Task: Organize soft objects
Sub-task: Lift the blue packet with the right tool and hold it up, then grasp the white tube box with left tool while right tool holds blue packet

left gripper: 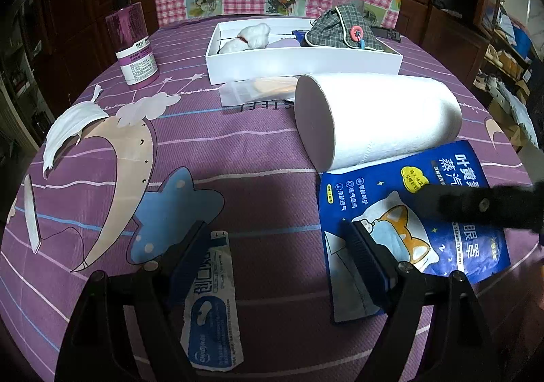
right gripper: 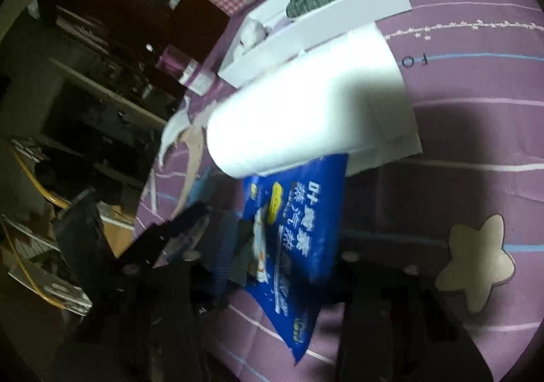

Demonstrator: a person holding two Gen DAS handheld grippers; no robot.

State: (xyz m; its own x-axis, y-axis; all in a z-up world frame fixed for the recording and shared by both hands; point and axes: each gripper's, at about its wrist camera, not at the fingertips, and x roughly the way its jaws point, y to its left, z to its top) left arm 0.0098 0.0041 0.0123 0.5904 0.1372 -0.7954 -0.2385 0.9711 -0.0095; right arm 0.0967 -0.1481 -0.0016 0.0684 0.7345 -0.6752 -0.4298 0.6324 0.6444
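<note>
Blue eye-mask packet (right gripper: 292, 246) between tilted right tongs (right gripper: 272, 266), grip unclear; left tongs (left gripper: 282, 246) wide, empty.

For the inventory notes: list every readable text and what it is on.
"Steam Eye Mask", with large Chinese characters: blue packet.
"FO", upside down: purple tablecloth.
"STEE", upside down and partly hidden: same cloth, by the white roll.
Small white sachet: print too small.
Purple bottle: label unreadable.

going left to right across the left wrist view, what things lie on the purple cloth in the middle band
white face mask → purple pump bottle → clear packet → white paper roll
</note>
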